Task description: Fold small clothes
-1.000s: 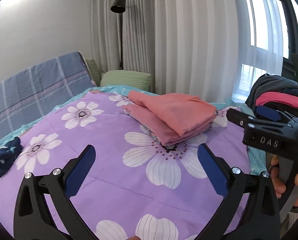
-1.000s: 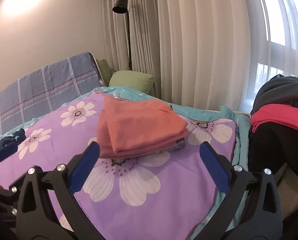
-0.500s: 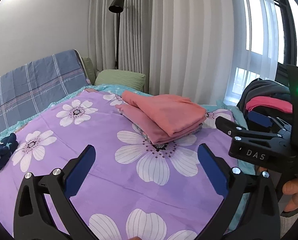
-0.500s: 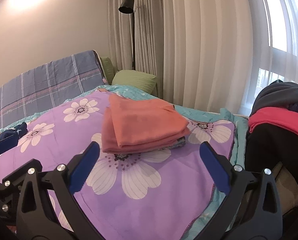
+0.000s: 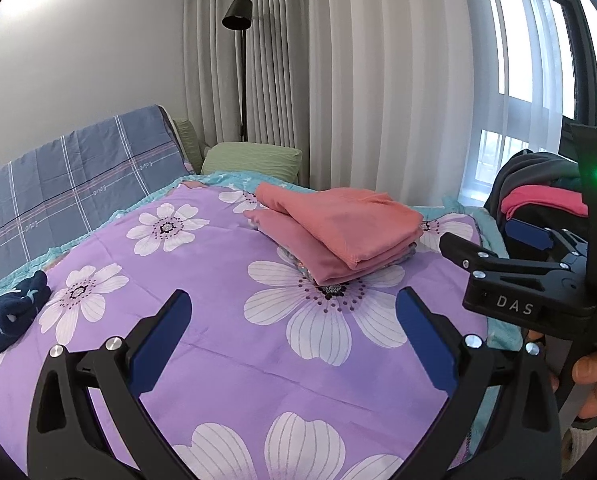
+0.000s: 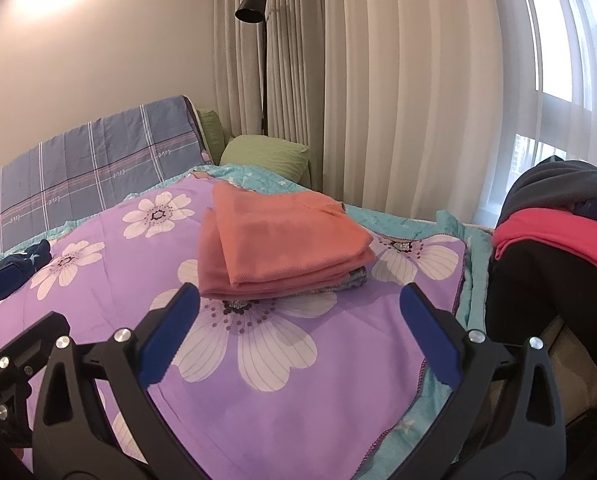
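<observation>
A folded stack of pink clothes (image 5: 338, 232) (image 6: 282, 244) lies on the purple flowered bedspread (image 5: 218, 280) (image 6: 298, 360), with a patterned piece under it. My left gripper (image 5: 294, 320) hovers open and empty over the bedspread, short of the stack. My right gripper (image 6: 298, 316) is also open and empty, just in front of the stack. The right gripper's body shows at the right edge of the left wrist view, held by a hand (image 5: 590, 384). A rolled dark blue garment (image 5: 10, 316) (image 6: 22, 264) lies at the bed's left side.
A pile of dark and red clothes (image 5: 538, 196) (image 6: 558, 232) sits off the bed's right edge. A green pillow (image 5: 254, 156), a blue plaid cover (image 5: 70, 184), a floor lamp (image 5: 238, 16) and curtains stand at the back.
Both grippers have drawn back and tilted up a little, so the pink stack looks farther away and more of the bed shows. Both stayed open. The clothes have not moved.
</observation>
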Demonstrator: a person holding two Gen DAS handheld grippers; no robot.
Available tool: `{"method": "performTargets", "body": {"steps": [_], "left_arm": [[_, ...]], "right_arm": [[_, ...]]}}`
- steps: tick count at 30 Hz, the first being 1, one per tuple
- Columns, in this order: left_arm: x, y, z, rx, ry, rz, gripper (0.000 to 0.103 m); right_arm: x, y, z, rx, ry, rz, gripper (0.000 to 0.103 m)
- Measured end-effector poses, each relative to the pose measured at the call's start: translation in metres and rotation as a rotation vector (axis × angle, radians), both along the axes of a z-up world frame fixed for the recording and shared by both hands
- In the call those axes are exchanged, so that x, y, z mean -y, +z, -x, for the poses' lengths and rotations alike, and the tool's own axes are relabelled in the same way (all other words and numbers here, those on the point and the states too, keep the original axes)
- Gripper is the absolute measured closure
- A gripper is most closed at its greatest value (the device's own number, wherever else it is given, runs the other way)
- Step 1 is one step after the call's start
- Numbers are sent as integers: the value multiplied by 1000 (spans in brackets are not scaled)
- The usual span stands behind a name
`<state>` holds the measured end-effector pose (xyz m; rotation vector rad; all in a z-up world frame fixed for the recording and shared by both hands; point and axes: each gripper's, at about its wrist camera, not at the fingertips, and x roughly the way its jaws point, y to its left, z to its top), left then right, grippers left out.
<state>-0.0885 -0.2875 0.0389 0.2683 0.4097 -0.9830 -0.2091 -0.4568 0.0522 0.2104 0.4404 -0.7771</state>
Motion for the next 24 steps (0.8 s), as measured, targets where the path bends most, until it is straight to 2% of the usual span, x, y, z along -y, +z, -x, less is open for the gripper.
{"method": "performTargets", "body": {"steps": [10,24], "left_arm": [[-2,0,-4,-10,7,-1,1],[4,-4,-3,-13,-6,-40,1]], "right_arm": [[-2,-1,-4,-8,6,9,2],[3,-5,-4,-10,-1,-12,2]]}}
